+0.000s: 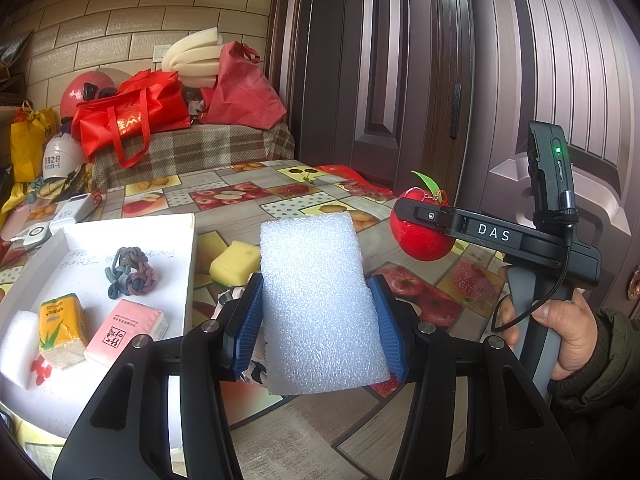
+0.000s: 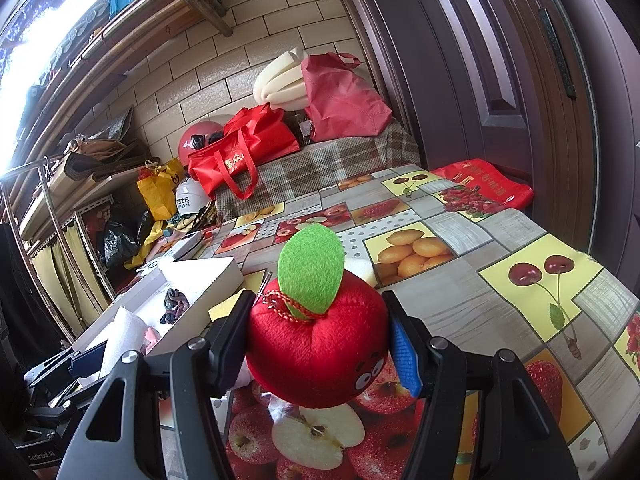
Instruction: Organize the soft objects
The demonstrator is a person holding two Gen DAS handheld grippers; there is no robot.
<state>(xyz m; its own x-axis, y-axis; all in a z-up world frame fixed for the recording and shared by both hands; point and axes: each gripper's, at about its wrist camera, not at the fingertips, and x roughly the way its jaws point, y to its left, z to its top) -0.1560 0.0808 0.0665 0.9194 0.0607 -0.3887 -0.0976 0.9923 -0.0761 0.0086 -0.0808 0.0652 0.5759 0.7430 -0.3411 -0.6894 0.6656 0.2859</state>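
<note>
My left gripper (image 1: 318, 320) is shut on a white foam block (image 1: 320, 304) and holds it above the table, right of the white tray (image 1: 188, 272). The tray holds a knotted grey rope toy (image 1: 130, 270), a yellow tissue pack (image 1: 64, 328), a pink tissue pack (image 1: 126, 332) and a white foam piece (image 1: 16, 346). A yellow sponge (image 1: 234, 262) lies on the table beside the tray. My right gripper (image 2: 320, 344) is shut on a red plush apple (image 2: 316, 344) with a green felt leaf, above the table; the apple also shows in the left wrist view (image 1: 420, 236).
The table (image 2: 460, 296) has a fruit-print cloth. A red flat bag (image 2: 484, 188) lies at its far right corner. Behind stand a plaid-covered bench (image 1: 200, 148) with red bags, foam rolls and helmets. A dark door (image 1: 400, 60) is at the right. A power bank (image 1: 74, 210) lies far left.
</note>
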